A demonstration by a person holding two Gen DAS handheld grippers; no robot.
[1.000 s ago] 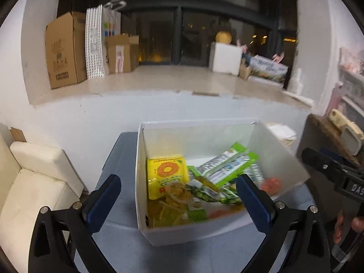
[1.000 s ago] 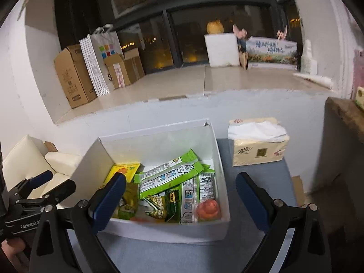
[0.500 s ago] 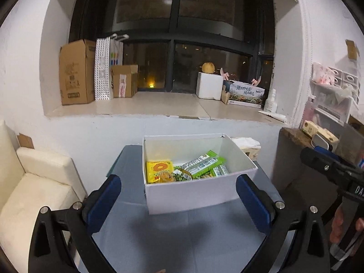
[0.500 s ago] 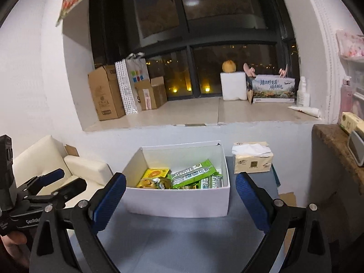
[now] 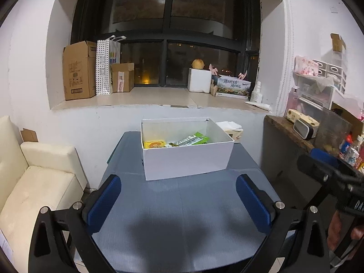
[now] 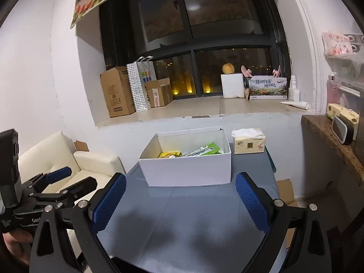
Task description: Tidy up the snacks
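A white open box (image 5: 186, 161) (image 6: 188, 170) stands at the far side of a grey-blue table (image 5: 182, 216) (image 6: 193, 223). Snack packets lie inside it: a yellow packet (image 5: 154, 144) (image 6: 169, 154) at the left and green-and-silver packets (image 5: 190, 140) (image 6: 202, 151) beside it. My left gripper (image 5: 178, 202) hangs open over the table's near half, well short of the box, nothing between its fingers. My right gripper (image 6: 180, 202) is likewise open and holds nothing. Each gripper shows at the edge of the other's view, held in a hand.
A tissue pack (image 6: 249, 141) sits right of the box. A cream sofa (image 5: 34, 182) stands left of the table, a dark wooden shelf (image 5: 295, 134) with clutter to the right. Cardboard boxes (image 5: 78, 70) and a paper bag line the window sill behind.
Both grippers have drawn back and up from right over the box to the table's near side. The box now looks smaller and farther off. Both stayed open.
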